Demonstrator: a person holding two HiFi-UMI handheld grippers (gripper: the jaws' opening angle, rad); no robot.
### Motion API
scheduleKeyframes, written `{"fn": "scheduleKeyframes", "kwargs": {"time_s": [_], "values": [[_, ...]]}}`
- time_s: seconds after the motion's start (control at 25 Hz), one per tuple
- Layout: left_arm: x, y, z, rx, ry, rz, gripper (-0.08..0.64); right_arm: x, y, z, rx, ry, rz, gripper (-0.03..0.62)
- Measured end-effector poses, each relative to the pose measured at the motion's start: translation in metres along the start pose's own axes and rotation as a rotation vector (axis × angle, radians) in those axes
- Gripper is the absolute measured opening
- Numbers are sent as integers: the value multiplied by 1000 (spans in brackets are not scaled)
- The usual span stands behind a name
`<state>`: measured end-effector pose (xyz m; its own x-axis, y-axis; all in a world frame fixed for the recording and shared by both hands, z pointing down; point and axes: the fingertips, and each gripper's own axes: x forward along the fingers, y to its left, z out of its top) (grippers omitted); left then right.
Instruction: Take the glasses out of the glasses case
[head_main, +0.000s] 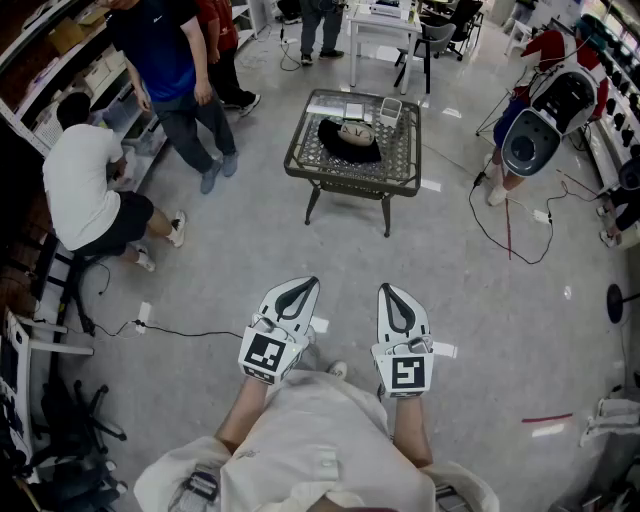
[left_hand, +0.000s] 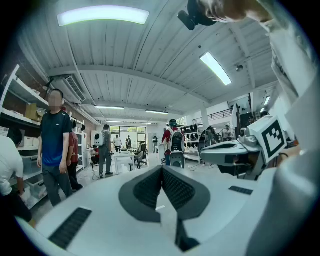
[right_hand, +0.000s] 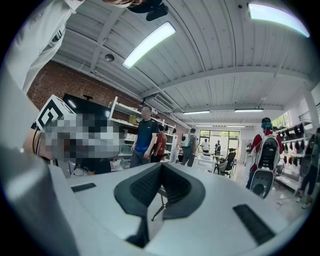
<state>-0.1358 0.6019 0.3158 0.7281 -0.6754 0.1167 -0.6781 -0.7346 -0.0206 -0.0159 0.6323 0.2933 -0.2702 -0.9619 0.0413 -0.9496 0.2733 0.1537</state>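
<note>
At 12 o'clock in the head view, well apart from both tongs, a mesh-topped desk (head_main: 300, 165) carries the dark glasses case (head_main: 350, 145), with a pale item lying on top of it. Left tongs (head_main: 306, 285) and right tongs (head_main: 386, 291) are held side by side at 6 o'clock above the floor (head_main: 250, 250). Each has its jaws pressed together with nothing between them. 2 standing people (head_main: 165, 50) appear at 10 o'clock and 1 crouching person (head_main: 85, 185) at 9 o'clock.

We read no text, label, brand or number; cubes (head_main: 266, 354) on the left gripper (head_main: 303, 285) and right gripper (head_main: 390, 291) carry only square coded markers.
</note>
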Motion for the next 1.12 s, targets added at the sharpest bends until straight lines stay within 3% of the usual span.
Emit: {"fn": "scheduleKeyframes", "kwargs": {"time_s": [0.32,0.64,1.12], "values": [[7,8,1,-1,-8,3,14,12,-4,-4,18,-18,-12,6],[48,34,12,28,-48,-56,14,49,-24,-10,24,11,-63,6],[118,124,15,27,-56,-108,14,161,-35,-12,-2,42,-84,6]]}}
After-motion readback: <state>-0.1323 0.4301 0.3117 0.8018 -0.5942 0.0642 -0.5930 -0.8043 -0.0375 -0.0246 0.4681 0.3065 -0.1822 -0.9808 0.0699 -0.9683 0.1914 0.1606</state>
